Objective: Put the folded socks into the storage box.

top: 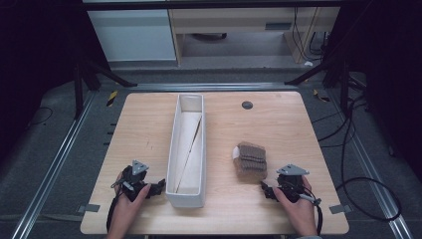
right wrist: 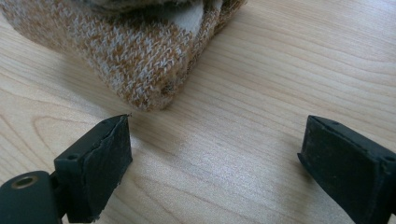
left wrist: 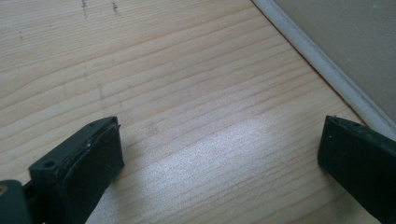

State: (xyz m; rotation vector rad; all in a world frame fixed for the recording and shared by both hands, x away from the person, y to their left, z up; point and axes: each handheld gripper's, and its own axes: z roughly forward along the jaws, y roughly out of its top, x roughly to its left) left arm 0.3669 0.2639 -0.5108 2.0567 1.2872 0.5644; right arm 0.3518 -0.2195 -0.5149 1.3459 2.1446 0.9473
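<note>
High view: a wooden desk [top: 149, 129] carries a long white box [top: 187, 149] that runs from near the front edge toward the back edge, a little left of the middle. A flat pale divider leans aslant inside it. To the right of the box, toward the front right corner, lies a folded brown-and-cream knitted piece [top: 250, 160], well apart from the box wall.

The right gripper [top: 268, 190] sits near the front edge, just beside the near end of the knit. In the right gripper view its jaws stand wide apart with only bare wood between them; the knit's rounded folded corner [right wrist: 140, 60] lies just ahead of the left jaw, close to it but not between the pads. This tool is released and holds nothing.

The left gripper [top: 158, 188] rests near the front edge on the other side of the box. The left gripper view shows its jaws [left wrist: 219, 158] spread wide over bare wood, with the box's white base edge [left wrist: 327, 70] running past the right jaw. It too is released.

As I judge it, the step in hand is the approach to the knit, before any grasp. The next move calls for the right gripper to ease forward until the folded edge sits between the pads, then close on enough layers that the bundle lifts whole rather than unfolding.
</note>
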